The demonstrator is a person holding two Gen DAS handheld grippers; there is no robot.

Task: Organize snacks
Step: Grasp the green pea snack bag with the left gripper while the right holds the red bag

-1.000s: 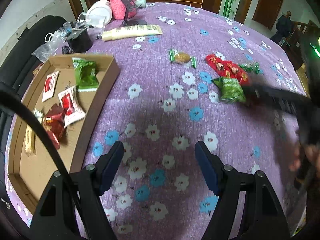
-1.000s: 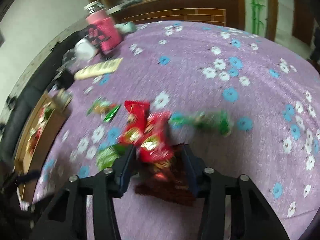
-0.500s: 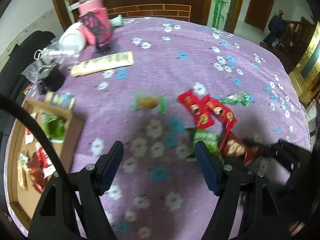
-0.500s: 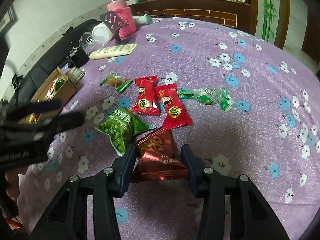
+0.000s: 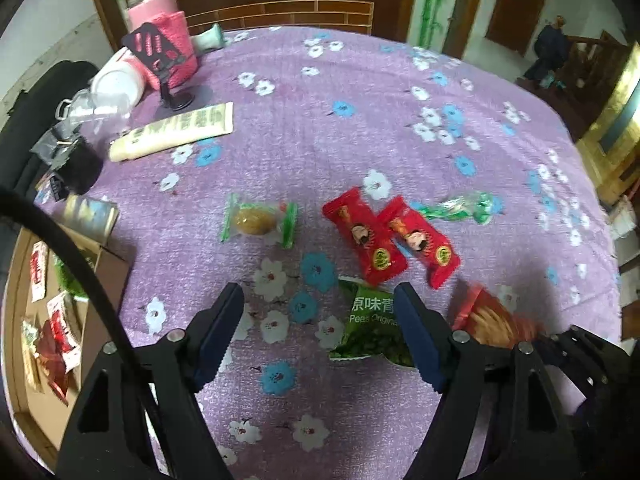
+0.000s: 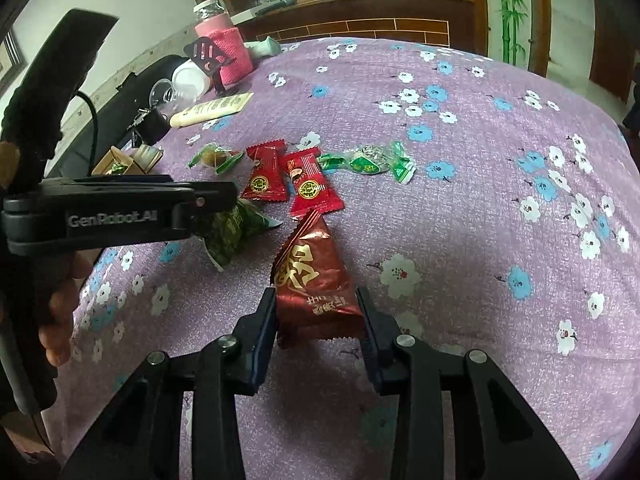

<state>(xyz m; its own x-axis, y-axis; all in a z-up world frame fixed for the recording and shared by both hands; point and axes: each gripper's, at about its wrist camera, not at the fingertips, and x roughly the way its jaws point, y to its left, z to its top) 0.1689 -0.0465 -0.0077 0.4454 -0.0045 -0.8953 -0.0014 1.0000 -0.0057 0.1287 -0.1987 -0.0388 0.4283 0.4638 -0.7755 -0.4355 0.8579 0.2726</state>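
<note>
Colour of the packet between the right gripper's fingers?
Dark red packet with gold lettering; clearest in the right wrist view.

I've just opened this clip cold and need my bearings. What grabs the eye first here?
The dark red snack pouch sits between the right claw fingers, whose jaws have just been closing on it. Beyond it, two bright red packets lie side by side on the purple flowered tablecloth. The open left claw hovers over the green pea bag.

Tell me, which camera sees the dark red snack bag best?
The right wrist view: the dark red snack bag lies whole and sharp between the fingers of the right hand-held gripper. In the left wrist view it is only a blurred corner at the lower right.
</note>
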